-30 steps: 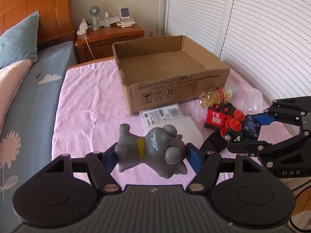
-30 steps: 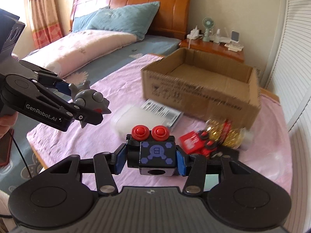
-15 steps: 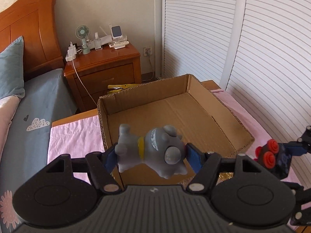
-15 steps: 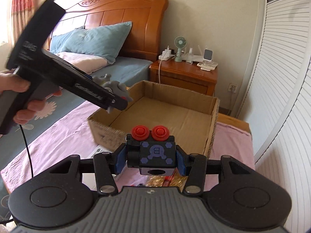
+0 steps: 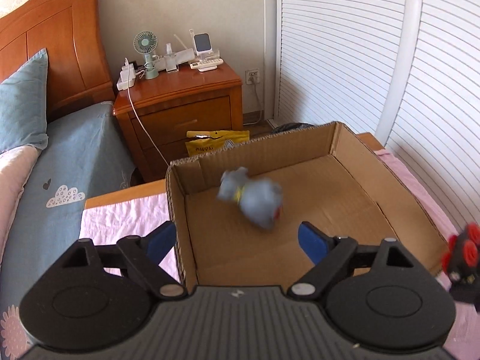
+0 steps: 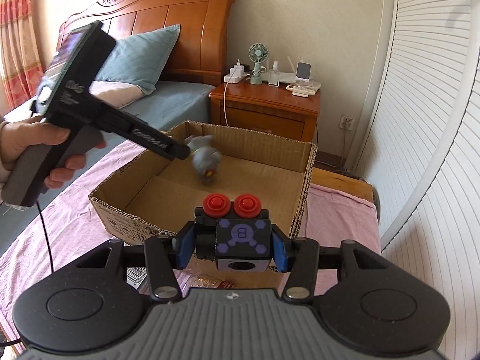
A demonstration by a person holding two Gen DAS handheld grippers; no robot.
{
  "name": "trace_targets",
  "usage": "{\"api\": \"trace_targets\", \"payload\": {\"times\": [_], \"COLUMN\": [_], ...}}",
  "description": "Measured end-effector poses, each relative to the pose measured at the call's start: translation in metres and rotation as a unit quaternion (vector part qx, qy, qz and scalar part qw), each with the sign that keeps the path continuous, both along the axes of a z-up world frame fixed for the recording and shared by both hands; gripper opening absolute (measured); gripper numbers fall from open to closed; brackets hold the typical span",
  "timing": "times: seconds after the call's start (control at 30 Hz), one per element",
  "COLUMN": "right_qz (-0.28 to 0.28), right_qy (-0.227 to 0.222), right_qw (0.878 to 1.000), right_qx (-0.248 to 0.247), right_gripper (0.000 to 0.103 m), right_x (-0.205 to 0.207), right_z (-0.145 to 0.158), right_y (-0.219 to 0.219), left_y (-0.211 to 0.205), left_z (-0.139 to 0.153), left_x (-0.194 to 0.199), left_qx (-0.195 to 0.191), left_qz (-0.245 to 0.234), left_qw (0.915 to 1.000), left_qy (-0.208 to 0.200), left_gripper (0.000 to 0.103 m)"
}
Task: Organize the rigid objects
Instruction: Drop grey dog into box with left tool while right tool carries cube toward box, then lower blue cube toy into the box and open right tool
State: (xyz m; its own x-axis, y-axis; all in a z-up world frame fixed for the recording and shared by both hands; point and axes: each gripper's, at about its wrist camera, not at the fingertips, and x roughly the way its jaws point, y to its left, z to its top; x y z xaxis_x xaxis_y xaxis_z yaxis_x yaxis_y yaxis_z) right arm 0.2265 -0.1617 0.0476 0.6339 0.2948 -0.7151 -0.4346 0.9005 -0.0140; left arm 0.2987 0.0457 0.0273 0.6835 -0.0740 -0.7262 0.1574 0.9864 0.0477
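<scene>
A grey toy animal (image 5: 250,199) with a yellow collar is a blur of motion inside the open cardboard box (image 5: 354,147), free of any grip. My left gripper (image 5: 237,240) hangs over the box's near left corner, its jaws opening with nothing between them. In the right wrist view the toy (image 6: 205,159) falls just off the left gripper's tip (image 6: 180,151). My right gripper (image 6: 231,246) is shut on a black robot toy (image 6: 240,234) with two red knobs, held above the box's near wall (image 6: 120,216).
The box sits on a pink cloth (image 6: 60,210) over a bed. A wooden nightstand (image 5: 180,111) with a small fan and chargers stands behind. White slatted doors (image 5: 360,60) line the right side. A person's hand (image 6: 36,138) holds the left gripper. A bottle and packet (image 6: 210,282) lie below the right gripper.
The left gripper moved over the box, then opened and let go of the grey toy, which now drops into the box. The right gripper carried the black robot toy up to the box's near wall.
</scene>
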Motion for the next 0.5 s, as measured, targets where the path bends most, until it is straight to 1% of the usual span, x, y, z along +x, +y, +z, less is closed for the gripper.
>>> {"api": "trace_targets", "payload": {"times": [0.07,0.13,0.23,0.33,0.4,0.5], "right_qz": [-0.002,-0.005,-0.008,-0.013,-0.017,-0.021], "right_qy": [0.001,0.001,0.001,0.006,0.008,0.014], "right_qw": [1.0,1.0,1.0,1.0,1.0,1.0], "right_qx": [-0.002,-0.003,0.0,0.001,-0.001,-0.001], "right_gripper": [0.056,0.056,0.056,0.056,0.056,0.056], "right_x": [0.001,0.004,0.007,0.014,0.021,0.036], "right_z": [0.001,0.002,0.006,0.01,0.011,0.009], "right_y": [0.001,0.003,0.006,0.008,0.01,0.013], "left_y": [0.003,0.005,0.007,0.01,0.012,0.013], "left_z": [0.006,0.011,0.018,0.021,0.024,0.027], "left_x": [-0.017,-0.035,-0.065,-0.092,-0.112,-0.136], "left_qx": [-0.003,-0.006,-0.007,-0.016,-0.028,-0.03], "left_qz": [-0.007,-0.014,-0.009,0.012,0.038,0.048], "left_qw": [1.0,0.9998,0.9995,0.9989,0.9974,0.9965], "left_qy": [-0.003,-0.011,-0.03,-0.042,-0.054,-0.062], "left_gripper": [0.091,0.096,0.098,0.098,0.098,0.099]}}
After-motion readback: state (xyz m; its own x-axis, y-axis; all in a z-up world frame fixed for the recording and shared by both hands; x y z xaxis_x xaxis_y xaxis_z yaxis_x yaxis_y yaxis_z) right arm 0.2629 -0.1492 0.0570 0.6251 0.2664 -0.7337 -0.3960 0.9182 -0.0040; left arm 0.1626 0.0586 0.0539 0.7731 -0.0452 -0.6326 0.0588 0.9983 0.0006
